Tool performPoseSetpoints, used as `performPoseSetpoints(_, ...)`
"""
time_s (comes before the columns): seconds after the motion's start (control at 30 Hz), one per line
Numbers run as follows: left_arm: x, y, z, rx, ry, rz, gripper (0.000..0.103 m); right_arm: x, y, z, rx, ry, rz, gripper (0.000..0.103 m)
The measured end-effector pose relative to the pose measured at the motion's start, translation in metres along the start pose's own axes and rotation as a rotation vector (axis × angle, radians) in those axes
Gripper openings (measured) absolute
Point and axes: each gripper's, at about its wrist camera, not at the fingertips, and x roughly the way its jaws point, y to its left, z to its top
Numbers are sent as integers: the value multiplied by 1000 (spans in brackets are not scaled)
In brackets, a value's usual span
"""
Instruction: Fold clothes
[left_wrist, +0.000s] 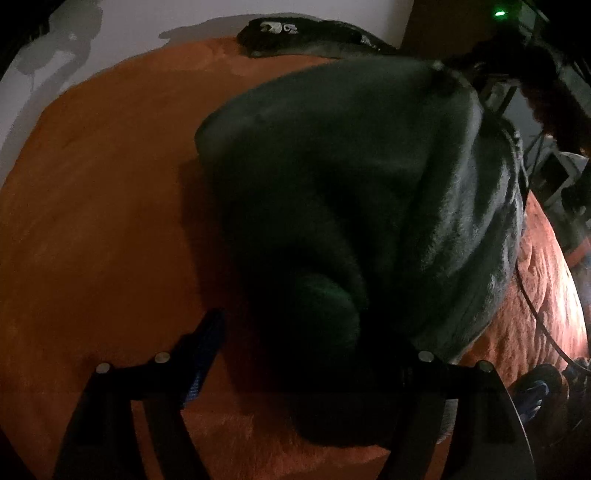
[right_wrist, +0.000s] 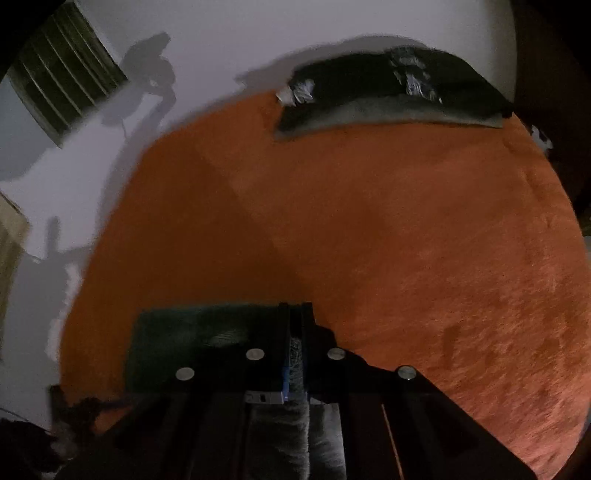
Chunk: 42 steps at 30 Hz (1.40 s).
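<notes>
The left gripper (left_wrist: 310, 332) has its two black fingers spread wide apart. A thick fold of the dark green garment (left_wrist: 332, 192) bulges down between them, but the fingers are not pinching it. The left finger (left_wrist: 203, 343) shows a blue pad and stands just beside the garment, over the orange blanket (left_wrist: 92, 221). The right finger is mostly hidden under the cloth. The garment rises up from the blanket like a tent, with its top corner lifted high near the other tool. The right gripper (right_wrist: 295, 314) has its fingers squeezed close together, and a thin strip of grey-green cloth runs between them, so it is holding the garment. In the right wrist view, a flat green part of the garment (right_wrist: 177, 339) lies just to the left of the fingers, on the orange blanket (right_wrist: 406, 240). At the far edge of the blanket lies a dark pile of clothes (right_wrist: 388, 96) with white marks on it. Behind the blanket is a pale wall (right_wrist: 240, 44).
</notes>
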Motion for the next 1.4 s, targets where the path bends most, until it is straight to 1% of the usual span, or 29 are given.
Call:
performPoseSetpoints(0.1, -5, 3, 3, -6, -6, -14, 78, 35, 1, -5, 6, 71, -55, 3)
performPoseSetpoints(0.17, -14, 8, 12, -26, -11, -23, 78, 46, -14, -4, 29, 115, -62, 5)
performPoseSetpoints(0.27, -47, 26, 40, -90, -104, -85, 78, 19, -20, -8, 68, 81, -13, 8)
performPoseSetpoints(0.3, -56, 35, 55, -107, -128, -97, 78, -3, -20, -14, 42, 31, -14, 12)
performPoseSetpoints(0.33, -58, 41, 64, -116, -131, -95, 78, -20, -16, -25, 10, -3, -9, 33)
performPoseSetpoints(0.37, -56, 44, 72, -122, -124, -82, 78, -37, -13, -37, -22, -36, -5, 64)
performPoseSetpoints(0.4, -50, 47, 82, -129, -110, -60, 78, -54, -9, -48, -54, -70, 0, 74)
performPoseSetpoints(0.43, -43, 53, 93, -141, -90, -46, 78, -62, -5, -67, -87, -69, 31, 77)
performPoseSetpoints(0.5, -28, 59, 102, -174, -61, -62, 78, -59, -4, -99, -143, -7, 64, 77)
performPoseSetpoints(0.53, -19, 60, 105, -186, -56, -58, 78, -54, -2, -115, -163, 21, 60, 77)
performPoseSetpoints(0.6, 1, 61, 111, -206, -50, -40, 78, -45, -1, -139, -194, 36, 39, 76)
performPoseSetpoints(0.63, 10, 58, 112, -212, -48, -27, 78, -44, -2, -145, -193, 32, 14, 51)
performPoseSetpoints(0.67, 19, 54, 114, -217, -46, -13, 78, -40, -4, -152, -193, 33, -21, 18)
performPoseSetpoints(0.73, 34, 54, 114, -259, -37, 16, 78, -51, -10, -155, -134, -9, -25, 17)
performPoseSetpoints(0.83, 58, 61, 114, -312, -31, 20, 78, -91, -29, -159, 19, -118, 33, 15)
performPoseSetpoints(0.87, 61, 64, 114, -323, -29, 11, 80, -96, -40, -161, 71, -127, 24, 14)
performPoseSetpoints(0.9, 60, 66, 110, -335, -31, -9, 80, -90, -48, -166, 97, -101, 18, 14)
performPoseSetpoints(0.93, 57, 68, 107, -341, -32, -17, 81, -82, -57, -172, 117, -69, -2, 9)
performPoseSetpoints(0.97, 52, 69, 105, -343, -25, -8, 81, -73, -65, -177, 137, -37, -22, 0)
performPoseSetpoints(1.0, 46, 66, 105, -344, -27, 0, 81, -60, -76, -183, 163, 14, -52, 0)
performPoseSetpoints(1.03, 39, 63, 105, -343, -32, 7, 81, -58, -82, -186, 177, 39, -40, 0)
performPoseSetpoints(1.07, 32, 59, 105, -343, -36, 15, 81, -63, -82, -187, 186, 33, -33, 0)
performPoseSetpoints(1.1, 18, 51, 101, -315, -54, 28, 81, -68, -82, -188, 194, 28, -25, 1)
performPoseSetpoints(1.17, -13, 32, 90, -251, -98, 54, 81, -90, -62, -188, 132, -48, -47, 1)
performPoseSetpoints(1.2, -26, 18, 82, -210, -127, 58, 81, -100, -48, -186, 58, -87, -42, 1)
performPoseSetpoints(1.27, -36, -8, 68, -139, -148, 59, 81, -113, -15, -181, -87, -145, -14, 7)
performPoseSetpoints(1.3, -35, -23, 60, -100, -133, 51, 81, -108, 6, -181, -154, -138, 26, 8)
performPoseSetpoints(1.37, -25, -36, 46, -52, -92, 61, 81, -98, 47, -181, -287, -124, 107, 10)
performPoseSetpoints(1.4, -16, -40, 37, -33, -58, 77, 81, -84, 59, -176, -316, -96, 126, 10)
